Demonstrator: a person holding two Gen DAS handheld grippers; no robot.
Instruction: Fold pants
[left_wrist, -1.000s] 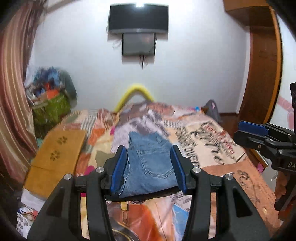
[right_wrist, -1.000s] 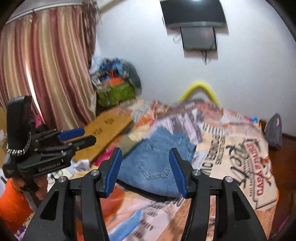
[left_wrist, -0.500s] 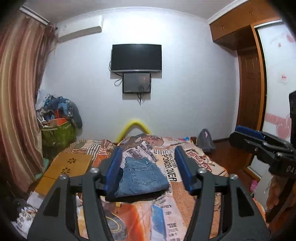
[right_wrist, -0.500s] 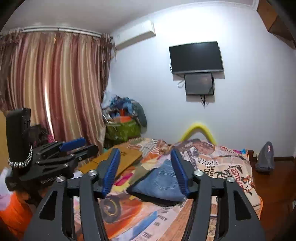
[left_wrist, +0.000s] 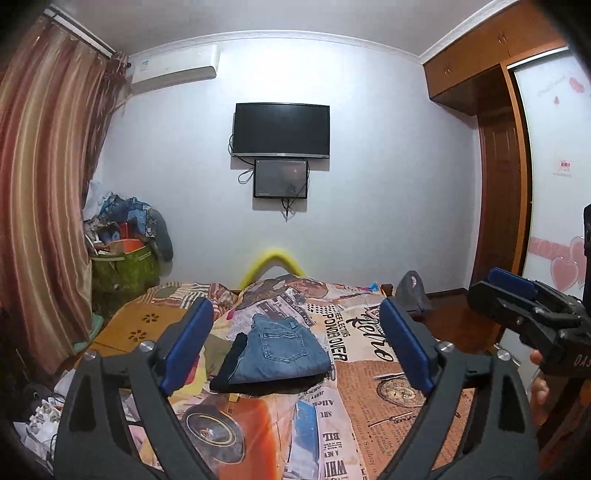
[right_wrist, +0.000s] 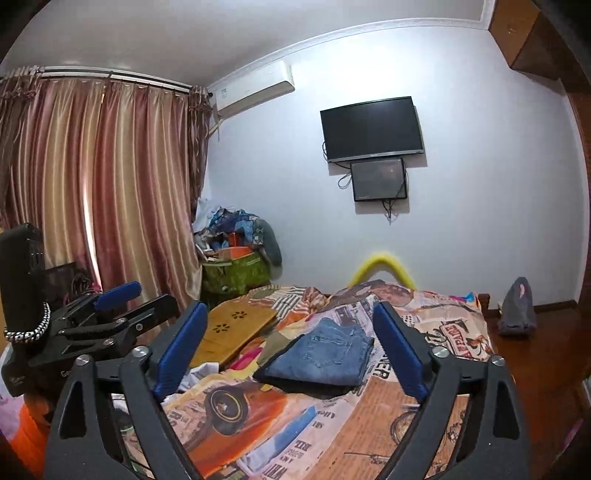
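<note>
left wrist view: our left gripper (left_wrist: 295, 343) hangs above the near end of the bed (left_wrist: 406, 391), its jaws opening wide with nothing between them. the pants (left_wrist: 280, 350) lie folded into a compact stack on the patterned bedspread, well ahead of us, with a back pocket facing up. in the right wrist view our right gripper (right_wrist: 291, 350) is likewise empty, its jaws opening, and the pants (right_wrist: 325, 354) sit apart from both tools. we judge the fold finished. to do this release step well, we should keep both grippers clear of the stack, so no pad catches an edge and pulls a layer loose.
</note>
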